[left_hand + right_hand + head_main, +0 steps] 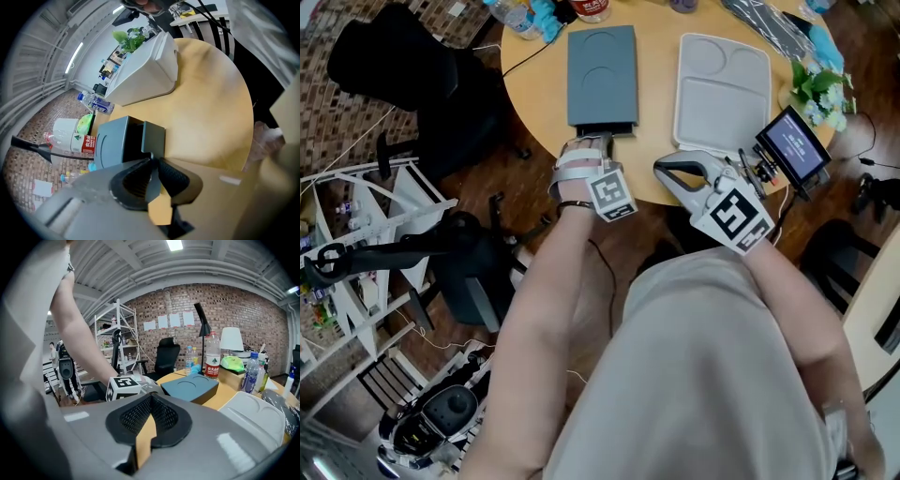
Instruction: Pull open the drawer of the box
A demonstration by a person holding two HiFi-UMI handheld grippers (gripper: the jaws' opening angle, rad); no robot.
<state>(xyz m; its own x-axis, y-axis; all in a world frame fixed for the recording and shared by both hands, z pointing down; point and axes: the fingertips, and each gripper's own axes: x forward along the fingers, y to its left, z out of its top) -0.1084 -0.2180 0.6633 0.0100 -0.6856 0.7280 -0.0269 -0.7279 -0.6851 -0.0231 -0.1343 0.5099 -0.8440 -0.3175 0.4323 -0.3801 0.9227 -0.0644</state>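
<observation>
A grey-blue flat box [602, 73] lies on the round wooden table [534, 84]. Its drawer [602, 128] stands out a little at the near end. My left gripper [598, 148] is at that end, and in the left gripper view its jaws [153, 161] are shut on the thin drawer front [155, 137], with a dark gap between that front and the box [110, 140]. My right gripper [664, 169] hovers at the table's near edge to the right of the box, shut with nothing in it [151, 397]. In the right gripper view the box [190, 387] lies ahead.
A white compartment tray [722, 89] lies right of the box. A small screen device [794, 145] and a plant [816, 89] sit at the table's right edge. Bottles [70, 140] stand behind the box. A black chair [403, 56] and a white rack [366, 216] stand to the left.
</observation>
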